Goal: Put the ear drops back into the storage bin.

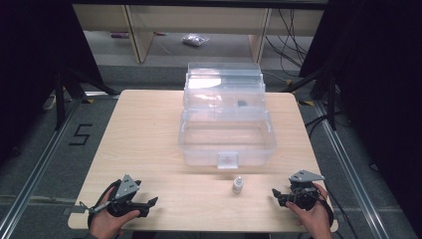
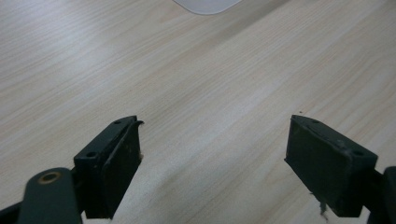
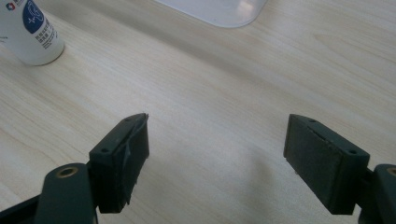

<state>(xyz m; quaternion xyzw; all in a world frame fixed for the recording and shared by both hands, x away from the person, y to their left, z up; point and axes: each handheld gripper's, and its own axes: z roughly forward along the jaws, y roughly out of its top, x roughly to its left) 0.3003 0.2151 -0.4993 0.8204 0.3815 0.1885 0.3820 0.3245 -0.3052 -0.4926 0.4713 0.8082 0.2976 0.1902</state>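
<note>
Both tools wait apart at the near table edge, a small bottle between them.

The left tool (image 1: 144,206) and right tool (image 1: 279,195) each hold their jaws wide apart and empty over the bare table (image 1: 149,129). The small white bottle (image 1: 238,185) stands upright just in front of the open clear plastic box (image 1: 226,134), nearer the right tool. It looks light, rigid and smooth, so likely tippy; a grip across its body, below the cap, seems safest. The right gripper view shows the bottle's blue printed label (image 3: 31,11), too small to make out from the high view.
</note>
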